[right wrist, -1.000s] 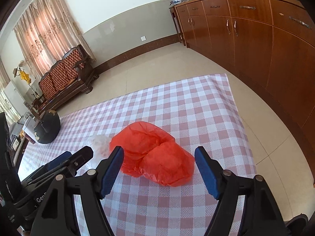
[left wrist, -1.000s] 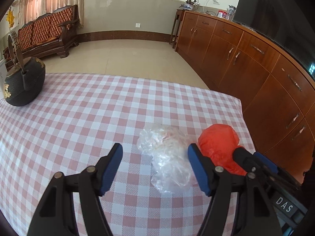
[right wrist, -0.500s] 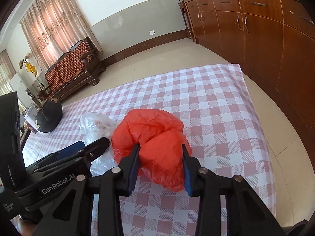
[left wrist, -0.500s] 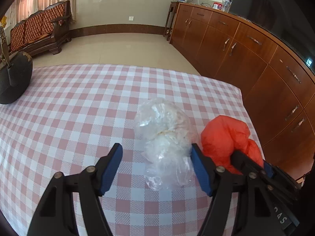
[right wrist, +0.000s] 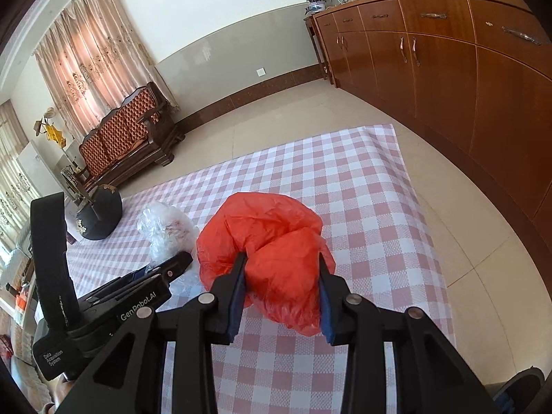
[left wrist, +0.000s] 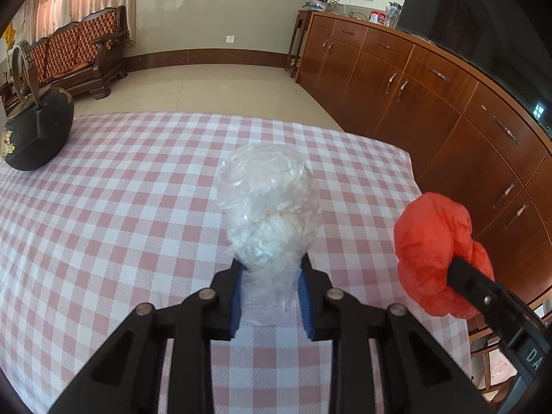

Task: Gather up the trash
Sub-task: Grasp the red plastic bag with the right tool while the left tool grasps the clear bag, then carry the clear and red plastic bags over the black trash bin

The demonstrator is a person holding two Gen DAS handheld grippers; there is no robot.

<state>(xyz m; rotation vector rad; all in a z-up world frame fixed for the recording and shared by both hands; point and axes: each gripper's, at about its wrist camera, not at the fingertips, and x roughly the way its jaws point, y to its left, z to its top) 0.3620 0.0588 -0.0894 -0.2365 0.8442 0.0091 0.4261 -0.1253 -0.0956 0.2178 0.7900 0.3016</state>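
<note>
My left gripper [left wrist: 270, 269] is shut on a crumpled clear plastic bag [left wrist: 269, 200] and holds it above the pink checked tablecloth [left wrist: 120, 214]. The clear bag also shows in the right wrist view [right wrist: 165, 231], left of the red one. My right gripper [right wrist: 283, 269] is shut on a crumpled red plastic bag [right wrist: 272, 241], which bulges out ahead of the blue pads. In the left wrist view the red bag [left wrist: 434, 241] hangs at the right, over the table's right edge, pinched by the right gripper.
A black iron teapot [left wrist: 38, 127] stands at the table's far left. Brown wooden cabinets [left wrist: 448, 110] run along the right wall, beyond a strip of tiled floor [right wrist: 448, 214]. A wooden sofa [left wrist: 76, 58] stands at the far wall.
Both grippers have closed: the right on the red bag first, then the left on the clear bag. Both bags have lifted off the cloth.
</note>
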